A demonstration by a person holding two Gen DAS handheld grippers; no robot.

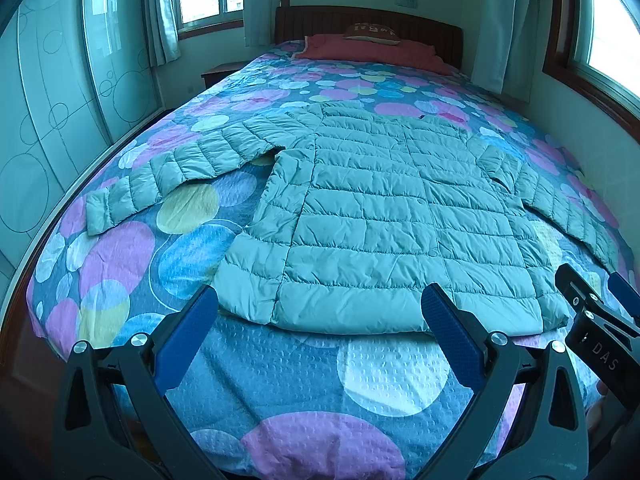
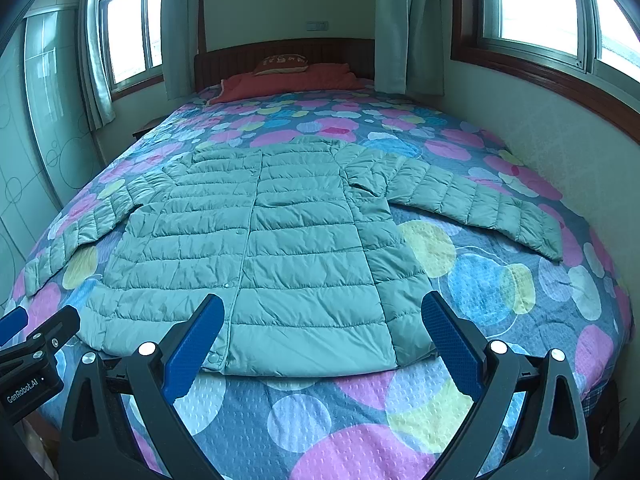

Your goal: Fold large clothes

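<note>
Jacket, one, flat on bedspread; both tongs, left and right, wide open, empty.

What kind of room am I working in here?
Almost certainly a bedroom: a wide bed under a circle-patterned bedspread, a dark wooden headboard with an orange pillow, and curtained windows.

Both grippers: black plastic arms w/ silver screws, blue textured pads, white lettering.

Bed with circle-patterned cover, quilted jacket spread flat (sleeves out), red pillow at headboard
</note>
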